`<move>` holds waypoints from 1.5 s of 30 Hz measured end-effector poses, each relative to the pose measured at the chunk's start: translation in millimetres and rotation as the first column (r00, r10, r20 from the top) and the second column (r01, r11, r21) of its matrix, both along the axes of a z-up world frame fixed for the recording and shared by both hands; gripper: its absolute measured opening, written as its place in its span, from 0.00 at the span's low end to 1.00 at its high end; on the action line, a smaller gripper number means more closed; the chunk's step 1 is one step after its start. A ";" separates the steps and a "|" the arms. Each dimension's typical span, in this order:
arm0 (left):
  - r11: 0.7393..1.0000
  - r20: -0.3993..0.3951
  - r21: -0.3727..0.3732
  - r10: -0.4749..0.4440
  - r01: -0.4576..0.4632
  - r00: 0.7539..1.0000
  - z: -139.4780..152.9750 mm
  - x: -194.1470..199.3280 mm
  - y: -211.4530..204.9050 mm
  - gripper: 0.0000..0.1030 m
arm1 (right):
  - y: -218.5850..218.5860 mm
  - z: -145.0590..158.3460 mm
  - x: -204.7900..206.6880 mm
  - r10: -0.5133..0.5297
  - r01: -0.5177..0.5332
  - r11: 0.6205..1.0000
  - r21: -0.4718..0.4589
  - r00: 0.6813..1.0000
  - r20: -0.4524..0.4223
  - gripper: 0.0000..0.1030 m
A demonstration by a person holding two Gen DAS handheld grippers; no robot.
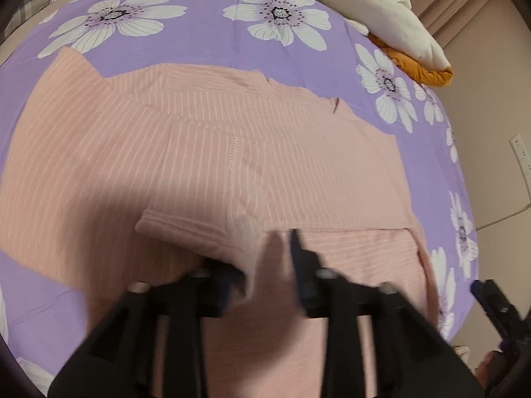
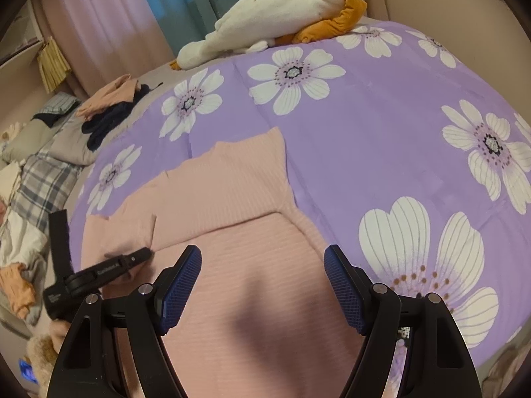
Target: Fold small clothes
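Note:
A pink striped garment (image 1: 205,152) lies spread on a purple flowered bedspread (image 1: 205,26). In the left wrist view my left gripper (image 1: 262,265) hovers over its near part, jaws apart, with a folded-over sleeve cuff (image 1: 199,235) draped over the left finger. In the right wrist view my right gripper (image 2: 262,285) is open and empty just above the garment (image 2: 232,185). The left gripper (image 2: 99,272) shows at the garment's left edge, by the sleeve (image 2: 122,229).
A white and orange plush toy (image 2: 275,16) lies at the far edge of the bed, also in the left wrist view (image 1: 375,10). A pile of pink and dark clothes (image 2: 113,106) sits at the far left. Plaid bedding (image 2: 46,175) lies left. Curtains hang behind.

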State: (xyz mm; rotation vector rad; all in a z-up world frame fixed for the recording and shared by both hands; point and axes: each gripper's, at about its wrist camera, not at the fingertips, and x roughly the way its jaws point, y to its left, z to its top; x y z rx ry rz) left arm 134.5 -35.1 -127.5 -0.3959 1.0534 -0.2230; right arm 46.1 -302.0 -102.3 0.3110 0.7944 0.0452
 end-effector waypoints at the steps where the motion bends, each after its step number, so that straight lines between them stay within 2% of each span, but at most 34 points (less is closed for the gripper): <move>1: 1.000 0.011 0.000 0.004 -0.004 1.000 4.6 -3.5 2.6 0.47 | 1.9 -0.3 0.4 0.003 -0.003 1.000 -0.009 1.000 -0.002 0.74; 2: 1.000 0.030 -0.003 0.010 -0.010 0.999 11.1 -8.3 6.9 0.49 | 4.1 -0.5 0.8 0.010 -0.010 1.000 -0.014 1.000 -0.006 0.74; 4: 1.000 0.064 -0.010 0.025 -0.025 0.998 24.4 -19.7 20.0 0.64 | 7.9 -0.6 1.4 0.024 -0.024 0.999 -0.022 1.000 -0.009 0.74; 7: 0.996 0.098 -0.022 0.093 -0.092 0.991 39.8 -37.8 50.4 0.73 | 15.3 -0.2 3.6 0.044 -0.045 0.998 -0.034 0.999 -0.012 0.74; 11: 0.979 0.086 -0.023 0.204 -0.203 0.975 45.1 -58.2 92.0 0.73 | 31.8 -0.3 10.7 0.085 -0.086 0.995 -0.051 0.996 -0.021 0.74; 14: 0.954 0.078 0.024 0.296 -0.299 0.952 44.3 -76.2 122.7 0.71 | 54.5 1.2 19.0 0.144 -0.145 0.987 -0.071 0.989 -0.025 0.74; 19: 0.930 0.045 0.007 0.366 -0.366 0.930 38.1 -95.6 155.7 0.68 | 108.7 5.1 36.7 0.274 -0.276 0.953 -0.128 0.961 -0.032 0.74; 24: 0.916 0.027 0.018 0.399 -0.400 0.916 34.7 -108.9 171.6 0.63 | 172.4 -1.9 55.0 0.415 -0.421 0.891 -0.169 0.907 -0.072 0.74; 27: 0.909 0.012 0.005 0.417 -0.417 0.909 32.4 -116.5 179.8 0.62 | 208.6 -15.9 65.3 0.485 -0.500 0.845 -0.192 0.866 -0.121 0.74; 32: 0.907 0.012 0.018 0.421 -0.421 0.907 31.8 -123.5 184.3 0.62 | 245.0 -42.3 75.3 0.490 -0.531 0.784 -0.322 0.848 -0.205 0.73; 36: 0.905 0.005 0.005 0.425 -0.425 0.905 29.8 -125.0 187.6 0.62 | 256.1 -59.6 82.7 0.460 -0.524 0.739 -0.423 0.852 -0.251 0.58; 38: 0.906 0.004 0.004 0.424 -0.424 0.906 29.2 -125.8 188.1 0.62 | 255.7 -63.8 86.3 0.447 -0.513 0.733 -0.447 0.858 -0.252 0.40; 39: 0.906 0.003 0.003 0.424 -0.424 0.906 29.1 -126.2 188.4 0.62 | 254.8 -63.9 87.7 0.441 -0.505 0.734 -0.455 0.863 -0.246 0.34; 41: 0.907 0.000 0.000 0.422 -0.422 0.907 28.5 -125.7 188.7 0.62 | 252.5 -60.6 89.6 0.441 -0.498 0.740 -0.453 0.867 -0.232 0.14; 45: 0.907 -0.006 -0.005 0.422 -0.422 0.907 26.9 -124.9 188.8 0.62 | 244.1 -43.1 88.1 0.463 -0.498 0.762 -0.415 0.866 -0.189 0.08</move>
